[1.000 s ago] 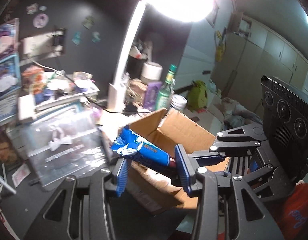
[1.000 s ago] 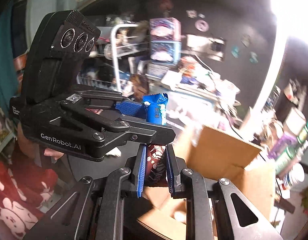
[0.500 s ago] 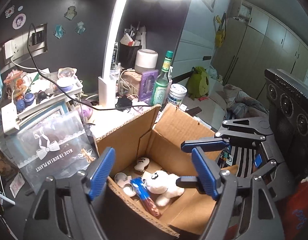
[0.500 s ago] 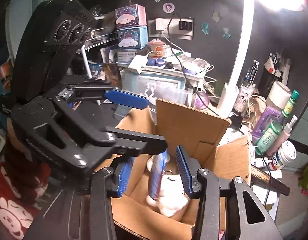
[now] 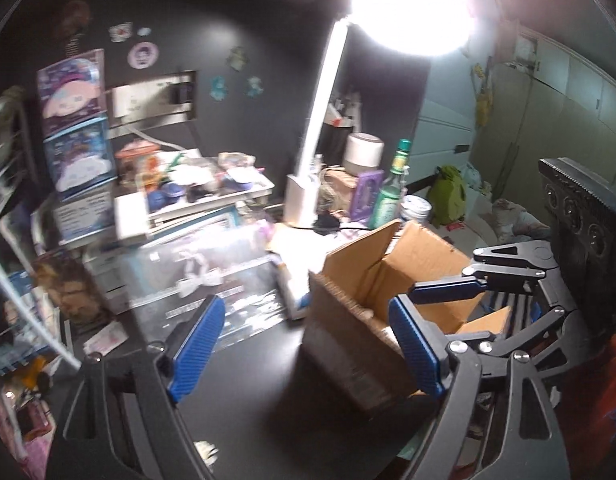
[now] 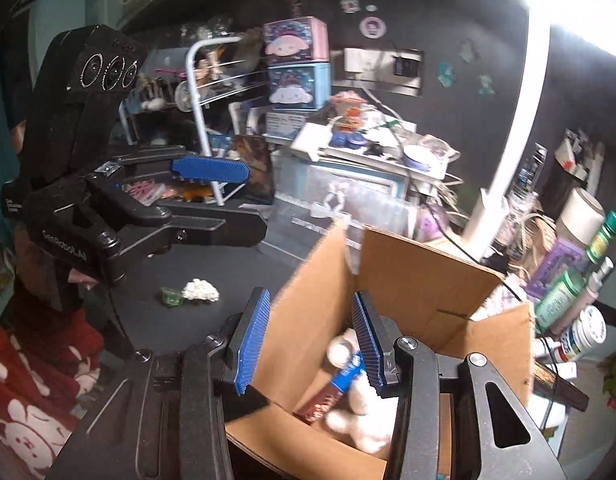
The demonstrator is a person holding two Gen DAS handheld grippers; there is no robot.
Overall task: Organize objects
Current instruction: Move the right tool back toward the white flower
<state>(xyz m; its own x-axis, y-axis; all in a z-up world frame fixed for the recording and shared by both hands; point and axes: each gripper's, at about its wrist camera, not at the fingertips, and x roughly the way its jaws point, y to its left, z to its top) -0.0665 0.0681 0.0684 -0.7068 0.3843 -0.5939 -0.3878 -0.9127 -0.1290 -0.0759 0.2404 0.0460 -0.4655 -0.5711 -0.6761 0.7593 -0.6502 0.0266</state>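
Observation:
An open cardboard box [image 5: 392, 276] stands on the dark desk; it also shows in the right wrist view [image 6: 412, 288]. Inside lie a blue snack packet [image 6: 348, 374], a brown packet [image 6: 322, 402] and a white plush toy [image 6: 364, 412]. My left gripper [image 5: 304, 344] is open and empty, left of and above the box. My right gripper [image 6: 310, 344] is open and empty over the box's near left corner. A small white clump [image 6: 200, 290] and a green piece [image 6: 171, 295] lie on the desk left of the box.
A white lamp post [image 6: 504, 152] rises behind the box. Bottles and jars [image 6: 568, 292] crowd the right. A clear storage box [image 5: 204, 276], stacked trays and tins [image 6: 296, 64] fill the back. A wire rack [image 6: 204, 92] stands at far left.
Both grippers have let their packets go into the box and opened. Both have drawn back and left from the box; the left one now sits lower, beside it.

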